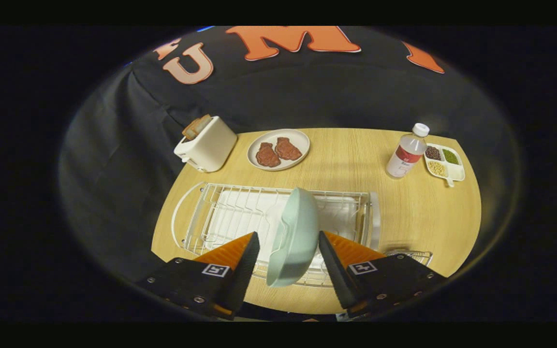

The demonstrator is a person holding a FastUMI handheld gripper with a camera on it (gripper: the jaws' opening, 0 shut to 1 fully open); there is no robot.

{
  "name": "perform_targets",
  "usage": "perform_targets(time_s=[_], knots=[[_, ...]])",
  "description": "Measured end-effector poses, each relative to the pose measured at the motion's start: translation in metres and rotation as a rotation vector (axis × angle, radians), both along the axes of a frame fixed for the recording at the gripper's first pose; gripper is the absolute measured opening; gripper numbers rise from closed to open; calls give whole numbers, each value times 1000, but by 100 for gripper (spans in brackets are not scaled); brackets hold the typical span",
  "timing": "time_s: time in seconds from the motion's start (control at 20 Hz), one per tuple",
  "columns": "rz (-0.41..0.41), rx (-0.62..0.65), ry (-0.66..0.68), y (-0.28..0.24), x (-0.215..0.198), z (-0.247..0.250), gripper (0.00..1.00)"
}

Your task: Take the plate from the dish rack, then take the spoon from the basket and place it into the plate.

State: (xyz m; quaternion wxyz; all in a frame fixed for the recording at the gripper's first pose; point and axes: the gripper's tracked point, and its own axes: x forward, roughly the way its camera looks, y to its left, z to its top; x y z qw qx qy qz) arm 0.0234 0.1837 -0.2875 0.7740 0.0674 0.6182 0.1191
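Plate (294, 237) stood on edge in the dish rack (201, 217), between the gripper's (289, 251) fingers, which were spread wide and not gripping it. Risk: closing off-centre could tip the plate or snag rack wires.

The claw (289, 241) has two wedge-shaped fingers (244, 261) that become narrow toward their tips. The inner faces have fine ridges, like small teeth. Each finger sits on a black flat mount with several small silver screws. Each mount carries a square black-and-white marker (216, 270) near the finger.
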Motion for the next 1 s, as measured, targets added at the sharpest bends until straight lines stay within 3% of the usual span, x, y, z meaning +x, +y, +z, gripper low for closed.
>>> perform_targets(time_s=[0.25, 0.3, 0.6, 1.0], knots=[[2, -64, 79, 8, -6, -20, 59], [0, -89, 97, 8, -9, -25, 53], [-28, -284, 119, -4, -16, -29, 37], [-109, -514, 57, -22, -12, -10, 25]])
